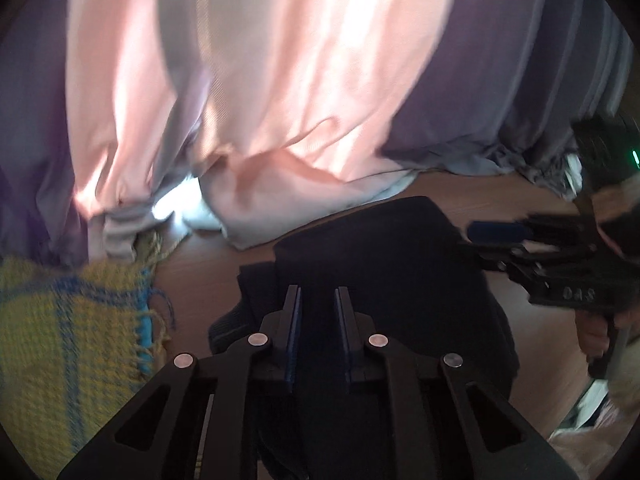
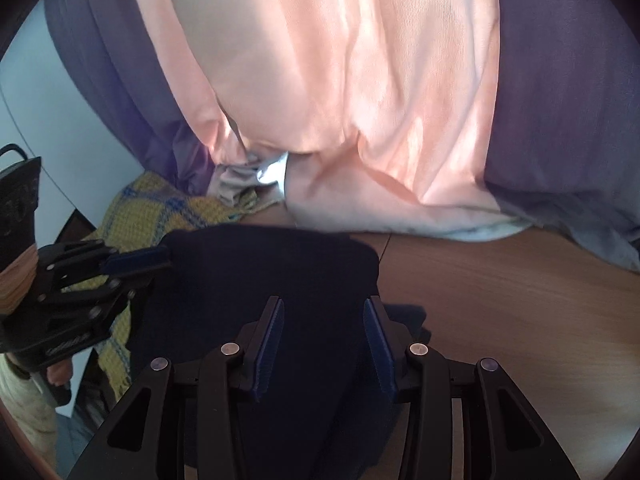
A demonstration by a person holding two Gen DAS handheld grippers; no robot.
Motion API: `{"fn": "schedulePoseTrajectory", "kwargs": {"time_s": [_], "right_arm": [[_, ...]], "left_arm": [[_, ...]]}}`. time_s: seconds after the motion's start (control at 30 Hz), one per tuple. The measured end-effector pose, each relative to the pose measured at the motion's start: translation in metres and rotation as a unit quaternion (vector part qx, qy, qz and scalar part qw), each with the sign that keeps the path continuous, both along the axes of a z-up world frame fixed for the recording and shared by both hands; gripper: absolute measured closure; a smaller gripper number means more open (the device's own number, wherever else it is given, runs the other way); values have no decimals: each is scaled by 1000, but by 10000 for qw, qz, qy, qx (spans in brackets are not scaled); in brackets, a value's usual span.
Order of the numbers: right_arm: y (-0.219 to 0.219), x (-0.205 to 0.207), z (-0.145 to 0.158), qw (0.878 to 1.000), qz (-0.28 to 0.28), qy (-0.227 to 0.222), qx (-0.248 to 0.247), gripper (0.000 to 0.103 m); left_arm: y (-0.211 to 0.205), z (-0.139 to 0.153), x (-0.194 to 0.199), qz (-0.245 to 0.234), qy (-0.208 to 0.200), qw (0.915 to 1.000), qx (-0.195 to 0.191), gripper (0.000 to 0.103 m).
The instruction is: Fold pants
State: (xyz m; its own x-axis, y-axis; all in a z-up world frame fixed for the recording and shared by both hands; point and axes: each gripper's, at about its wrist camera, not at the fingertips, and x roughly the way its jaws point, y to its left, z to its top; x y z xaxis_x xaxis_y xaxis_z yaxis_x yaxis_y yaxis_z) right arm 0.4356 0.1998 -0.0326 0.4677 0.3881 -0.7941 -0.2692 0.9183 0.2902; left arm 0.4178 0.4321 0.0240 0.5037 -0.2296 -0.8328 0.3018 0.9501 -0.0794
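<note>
the pants (image 2: 272, 276) lie bunched in a compact dark bundle on the desk (image 2: 500, 300), so folding looks well along. the left gripper (image 1: 318, 312) has its jaws nearly clenched over cloth; the right gripper (image 2: 324, 328) has cloth between half-parted jaws, though whether they pinch it i cannot tell. flattening seems left.

Dark pants (image 2: 272, 276) partly hidden behind right hand-held gripper (image 2: 324, 308); motion-blurred pink curtain (image 1: 280, 80) beyond.
</note>
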Motion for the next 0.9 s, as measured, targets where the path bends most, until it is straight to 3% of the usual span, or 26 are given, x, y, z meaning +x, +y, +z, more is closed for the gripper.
{"fn": "schedulePoseTrajectory", "kwargs": {"time_s": [0.2,0.37,0.67,0.73,0.77,0.9], "right_arm": [[3,-1,-11,9999,-80,85,-103,60],[3,-14,0,9995,-246,-52,-180,60],[5,-83,46,9929,-755,-834,-376,60],[5,-100,51,9908,-891,-927,-427,54],[5,-108,52,9897,-960,-965,-440,44],[4,-147,58,9833,-1298,-1161,-535,39]], "left_arm": [[12,-3,-1,193,-11,9995,-261,84],[14,17,-22,329,-391,9981,-353,81],[2,53,-94,226,-1238,9916,-304,47],[1,59,-112,296,-1549,9873,-208,34],[-1,62,-119,360,-1644,9856,-144,31],[-3,64,-152,510,-1859,9812,-47,20]]}}
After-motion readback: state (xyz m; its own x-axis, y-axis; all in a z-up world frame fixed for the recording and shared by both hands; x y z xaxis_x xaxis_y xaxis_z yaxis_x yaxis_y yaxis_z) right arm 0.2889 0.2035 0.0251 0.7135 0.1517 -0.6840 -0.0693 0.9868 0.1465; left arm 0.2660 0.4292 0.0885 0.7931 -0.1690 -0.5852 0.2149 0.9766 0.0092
